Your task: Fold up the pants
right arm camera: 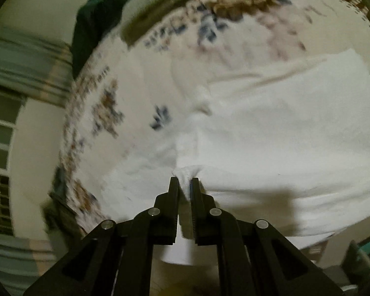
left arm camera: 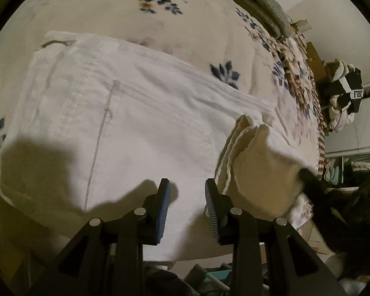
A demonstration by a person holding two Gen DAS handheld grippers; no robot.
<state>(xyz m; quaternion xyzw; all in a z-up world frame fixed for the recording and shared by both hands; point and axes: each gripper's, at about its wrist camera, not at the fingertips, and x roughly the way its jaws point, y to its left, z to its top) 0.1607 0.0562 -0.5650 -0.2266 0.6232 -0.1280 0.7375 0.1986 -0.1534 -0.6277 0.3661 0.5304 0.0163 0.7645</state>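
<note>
Pants (left arm camera: 135, 113), white, lie spread on the floral blanket (left arm camera: 160, 19) of a bed, and from the left wrist view we see them laid flat with a pocket seam running down the cloth, so the fabric gives us a smooth base to fold over. Our left gripper (left arm camera: 187, 197) hangs just above them with its jaws apart and nothing between them; we judge it is free so that it can press or catch the cloth once the fold comes over. To its right a bunched end of the pants (left arm camera: 254, 162) stands raised off the flat part, pinched at its far side by a dark tip that we take for the right gripper (left arm camera: 308, 175). A pillow (left arm camera: 256, 2) sits at the far edge of the bed, and clothes (left arm camera: 342, 93) are piled beyond it, well apart from the work.

From the right wrist view, blurred as it is, our right gripper (right arm camera: 185, 185) is clenched on a small tuft of the pants (right arm camera: 283, 135), which pokes up between the jaws. The rest of the white cloth spreads off to the right over the blanket (right arm camera: 234, 19). We judge the pinch sits at an edge or hem so the end can be carried across; which edge we cannot tell. A loose grip on so little cloth could slip.
</note>
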